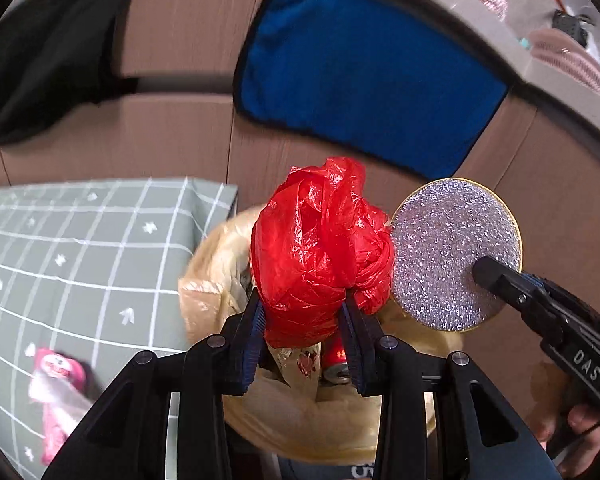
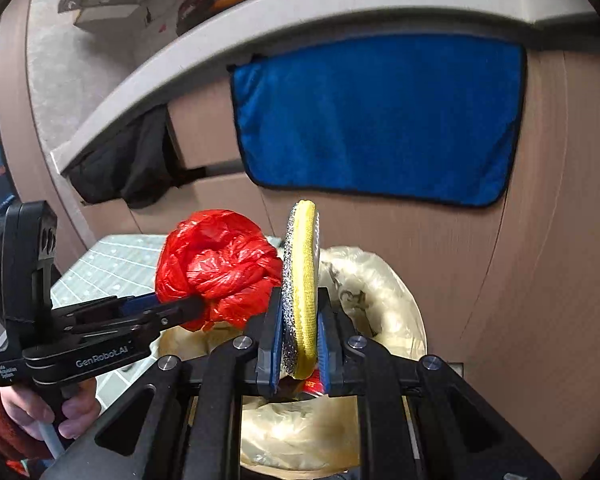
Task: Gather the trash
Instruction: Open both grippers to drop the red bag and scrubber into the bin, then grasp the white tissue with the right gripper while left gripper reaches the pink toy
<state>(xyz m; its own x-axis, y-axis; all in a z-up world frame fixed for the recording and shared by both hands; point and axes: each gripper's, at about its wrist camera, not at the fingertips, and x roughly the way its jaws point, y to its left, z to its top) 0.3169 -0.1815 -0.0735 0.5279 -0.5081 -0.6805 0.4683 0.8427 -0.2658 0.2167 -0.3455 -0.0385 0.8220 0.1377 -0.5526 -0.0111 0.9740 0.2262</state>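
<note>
Item: left gripper [image 1: 302, 312] clamps red bag wad [image 1: 320, 248], right gripper [image 2: 299, 344] pinches scouring pad [image 2: 302, 280], both above lined bin [image 2: 384, 280] w/ trash inside; we reckon light wad may snag a pad or drift past rim on release.

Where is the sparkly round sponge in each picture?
Left wrist view: the sparkly round sponge is right of centre, flat face showing, pinched at its lower right edge by the right gripper.
Right wrist view: the sponge is in the middle, edge-on with its yellow side showing, between the pads.
Shared landmark: the red plastic bag, just left of it in both.
</note>
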